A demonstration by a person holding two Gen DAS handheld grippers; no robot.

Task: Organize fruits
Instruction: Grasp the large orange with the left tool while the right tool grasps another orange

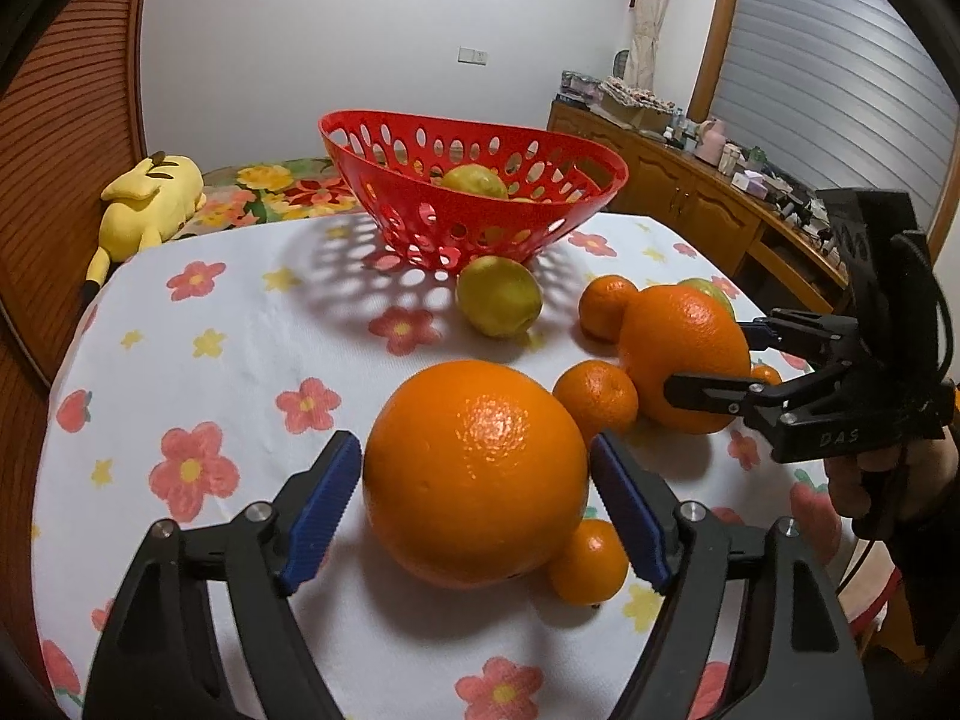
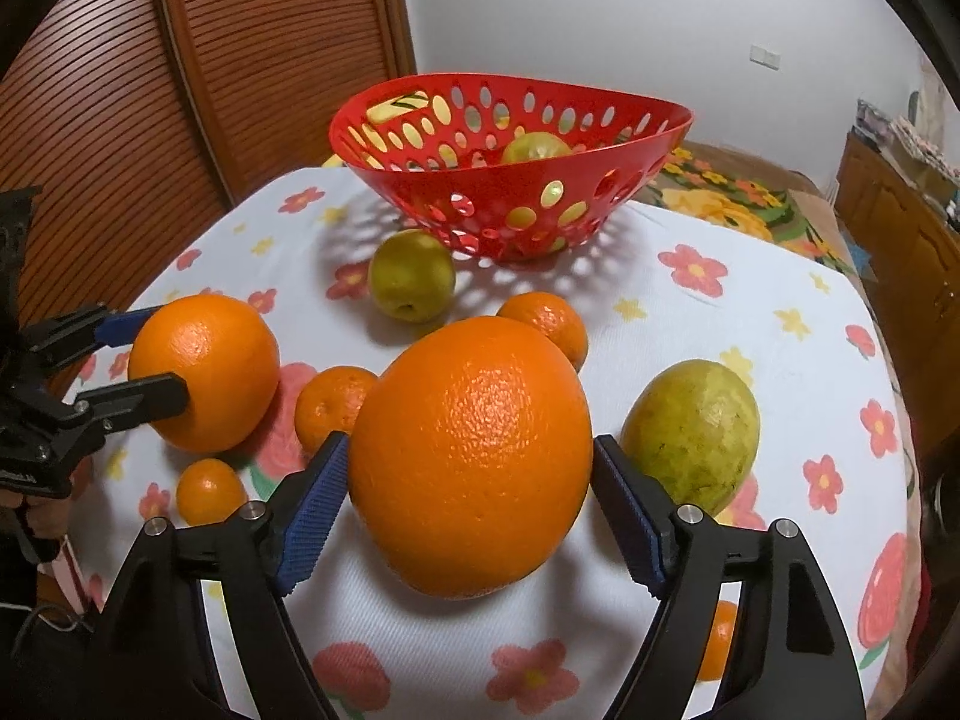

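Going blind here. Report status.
Left claw and right claw each straddle a big orange, pads not clearly pressing. Red basket ahead. Small mandarins crowd both.

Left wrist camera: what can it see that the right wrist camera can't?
Only the left wrist camera shows the window blind and the yellow plush toy in full. Only the right wrist camera shows the greenish fruit whole; the left catches just a sliver. Both show the red basket, the flowered tablecloth and two big oranges: one between the left gripper fingers, one between the right gripper fingers.
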